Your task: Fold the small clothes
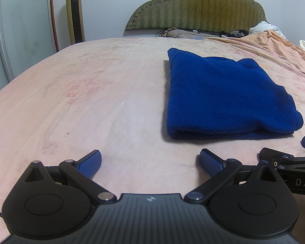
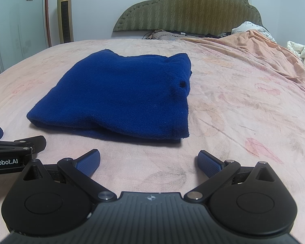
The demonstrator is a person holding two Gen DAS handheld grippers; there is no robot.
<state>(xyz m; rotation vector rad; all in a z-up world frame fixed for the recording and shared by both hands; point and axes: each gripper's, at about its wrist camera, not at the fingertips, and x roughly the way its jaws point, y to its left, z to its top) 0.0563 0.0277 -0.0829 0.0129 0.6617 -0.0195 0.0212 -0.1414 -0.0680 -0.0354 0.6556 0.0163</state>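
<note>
A dark blue knitted garment [image 1: 223,93] lies folded into a thick rectangle on the pink bed sheet [image 1: 91,101]. It also shows in the right wrist view [image 2: 120,95]. My left gripper [image 1: 150,162] is open and empty, low over the sheet, in front of and left of the garment. My right gripper [image 2: 148,162] is open and empty, just in front of the garment's near edge. The two grippers sit side by side; part of the right one shows at the right edge of the left wrist view [image 1: 290,162], and the left one at the left edge of the right wrist view [image 2: 14,148].
A padded olive headboard [image 1: 195,6] stands at the far end of the bed. Rumpled orange bedding [image 2: 260,46] and white cloth [image 2: 299,50] lie at the back right. A gold tower fan [image 1: 75,12] and a wardrobe door [image 1: 20,24] stand at the left.
</note>
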